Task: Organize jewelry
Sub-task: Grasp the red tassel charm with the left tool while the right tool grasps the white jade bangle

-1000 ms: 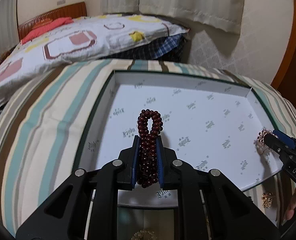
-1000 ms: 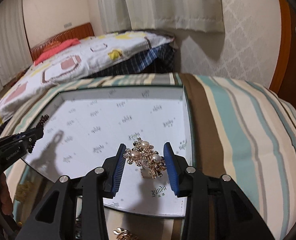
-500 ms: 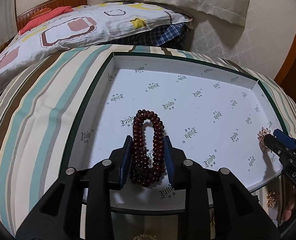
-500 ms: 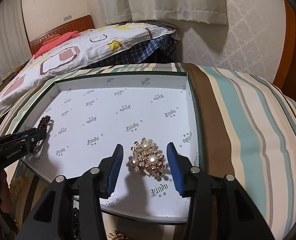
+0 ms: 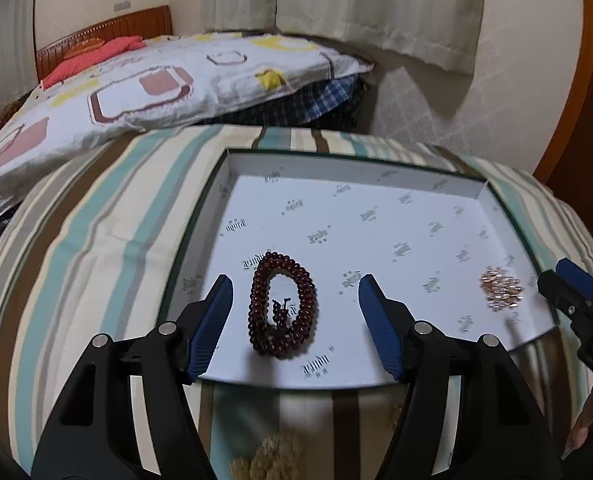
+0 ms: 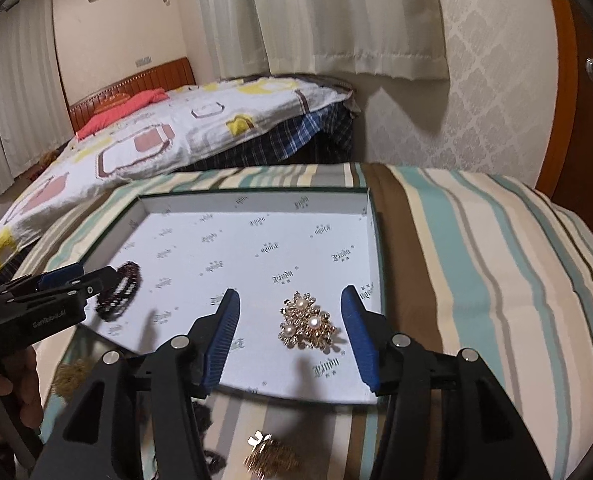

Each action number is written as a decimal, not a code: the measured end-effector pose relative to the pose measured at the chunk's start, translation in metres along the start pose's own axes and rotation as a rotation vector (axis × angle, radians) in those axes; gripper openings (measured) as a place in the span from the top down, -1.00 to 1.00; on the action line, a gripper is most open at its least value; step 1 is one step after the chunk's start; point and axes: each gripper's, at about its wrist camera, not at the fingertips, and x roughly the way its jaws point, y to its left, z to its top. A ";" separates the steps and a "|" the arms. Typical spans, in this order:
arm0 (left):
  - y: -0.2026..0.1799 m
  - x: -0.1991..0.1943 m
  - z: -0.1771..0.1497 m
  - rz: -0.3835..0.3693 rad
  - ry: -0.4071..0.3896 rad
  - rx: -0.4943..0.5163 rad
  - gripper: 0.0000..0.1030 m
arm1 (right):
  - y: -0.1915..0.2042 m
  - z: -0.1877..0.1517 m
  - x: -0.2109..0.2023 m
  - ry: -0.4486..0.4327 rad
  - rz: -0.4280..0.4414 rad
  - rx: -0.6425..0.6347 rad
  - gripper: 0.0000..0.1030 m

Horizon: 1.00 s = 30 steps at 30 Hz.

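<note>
A dark red bead bracelet (image 5: 282, 304) lies flat in the white box lid (image 5: 376, 184), near its front left. My left gripper (image 5: 296, 316) hangs over it, jaws opening, pads well clear of the beads on both sides. A gold brooch with pearls (image 6: 307, 325) rests near the lid's front right corner (image 6: 370, 240). Around it stands my right gripper (image 6: 292, 334), jaws opening, neither pad touching it. The brooch (image 5: 501, 288) and the right gripper's tip also show at the right of the left wrist view. The bracelet (image 6: 121, 292) shows at left in the right wrist view.
The lid sits on a striped cloth (image 5: 96, 240) over a rounded surface. More gold jewelry (image 6: 270, 456) lies on the cloth in front of the lid. A bed with a patterned quilt (image 5: 156, 80) is behind, and a wooden door (image 5: 592, 120) at right.
The left jaws let go of the bracelet, which now lies flat in the lid. The right jaws widened around the brooch. Both grippers pulled back and up a little.
</note>
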 end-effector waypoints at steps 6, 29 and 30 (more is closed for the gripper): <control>0.002 -0.048 -0.011 0.000 -0.090 -0.021 -0.34 | 0.003 -0.016 -0.037 -0.039 -0.012 0.003 -0.03; 0.031 -0.117 -0.140 0.074 -0.084 -0.014 -0.34 | 0.027 -0.123 -0.084 -0.005 -0.008 -0.024 -0.29; 0.030 -0.116 -0.143 0.076 -0.078 -0.011 -0.34 | 0.029 -0.125 -0.082 0.002 -0.005 -0.031 -0.30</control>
